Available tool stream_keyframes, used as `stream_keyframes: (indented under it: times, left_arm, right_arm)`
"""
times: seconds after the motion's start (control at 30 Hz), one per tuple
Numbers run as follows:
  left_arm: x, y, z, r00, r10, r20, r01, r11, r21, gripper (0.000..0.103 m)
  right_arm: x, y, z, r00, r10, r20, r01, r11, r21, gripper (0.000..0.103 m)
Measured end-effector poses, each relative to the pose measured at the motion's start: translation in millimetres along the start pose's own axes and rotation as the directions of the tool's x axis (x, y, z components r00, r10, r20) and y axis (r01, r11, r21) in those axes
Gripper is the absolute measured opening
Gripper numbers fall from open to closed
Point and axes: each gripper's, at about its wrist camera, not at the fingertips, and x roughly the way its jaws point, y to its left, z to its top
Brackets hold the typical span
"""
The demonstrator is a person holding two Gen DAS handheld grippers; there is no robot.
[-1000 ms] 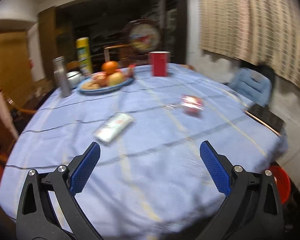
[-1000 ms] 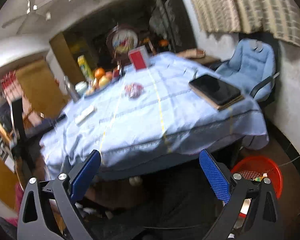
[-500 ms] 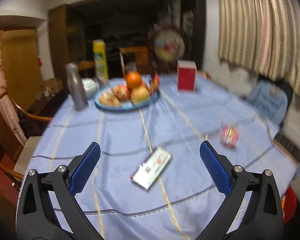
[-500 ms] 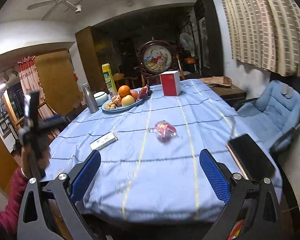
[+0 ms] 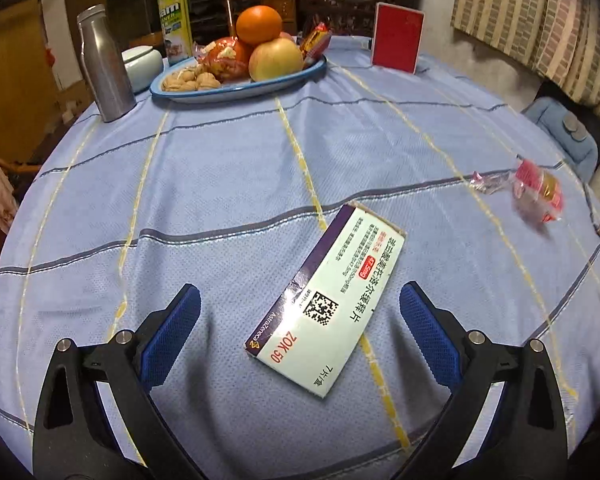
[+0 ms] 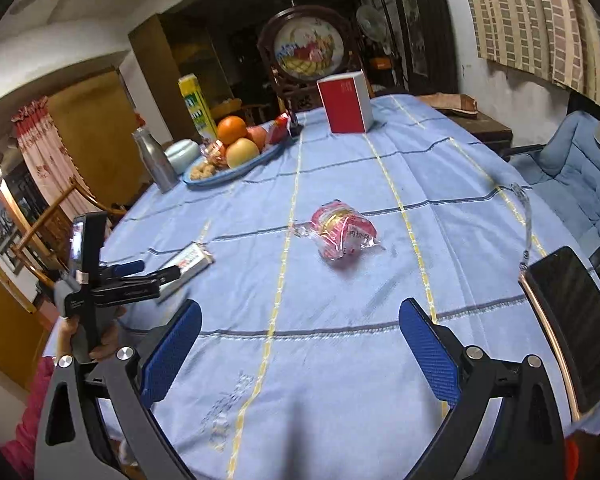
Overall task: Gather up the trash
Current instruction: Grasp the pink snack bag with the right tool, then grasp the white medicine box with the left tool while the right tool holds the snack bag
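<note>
- Our left gripper (image 5: 300, 316) was spread wide, holding nothing, with the flat medicine box (image 5: 330, 300) lying on the blue tablecloth (image 5: 220, 184) between its fingers, touching neither
- Our right gripper (image 6: 300, 344) was likewise spread and empty, hovering over bare cloth; the crumpled pink wrapper (image 6: 342, 234) lay ahead of it near the middle of the table
- In the right wrist view the left gripper (image 6: 162, 272) sat right at the near end of the box (image 6: 190, 260), so we judged the box to be the first piece of trash in hand
- The box lay flat and at a slant to the fingers, so we reckoned they could slide over its top or pinch up the cloth with it, dragging the cloth towards the fruit plate (image 5: 236, 88) and the metal bottle (image 5: 104, 64)
- A grip on one corner only might have let the box swing and drop
- The wrapper looked light and slippery; a push from one finger could have shoved it towards the dark tablet (image 6: 576, 316) at the table edge
- No bin showed in either view
</note>
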Motion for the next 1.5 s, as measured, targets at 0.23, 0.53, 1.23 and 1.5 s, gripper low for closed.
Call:
stream_keyframes:
  times: [0.23, 0.53, 1.23, 1.5]
  left_arm:
    - [17.0, -10.2, -3.4, 0.994, -0.030, -0.103, 0.033, 0.999, 0.031, 0.096]
    - [20.2, -12.2, -2.7, 0.993, -0.014, -0.113, 0.019, 0.999, 0.045, 0.097]
    - [20.6, -12.6, -2.6, 0.994, -0.014, -0.112, 0.020, 0.999, 0.045, 0.098]
    - [20.1, -1.7, 1.6, 0.995, -0.035, -0.091, 0.033, 0.999, -0.018, 0.096]
  right_arm:
    - [59.9, -1.6, 20.1, 0.998, -0.001, -0.069, 0.001, 1.000, -0.002, 0.097]
    - [126.9, -12.9, 49.4, 0.991, -0.008, -0.130, 0.013, 0.999, 0.044, 0.097]
    - [172.2, -37.3, 58.2, 0.982, -0.130, -0.137, 0.128, 0.991, -0.030, 0.057]
    - [175.7, -27.9, 55.4, 0.975, -0.162, -0.154, 0.151, 0.985, -0.081, 0.062]
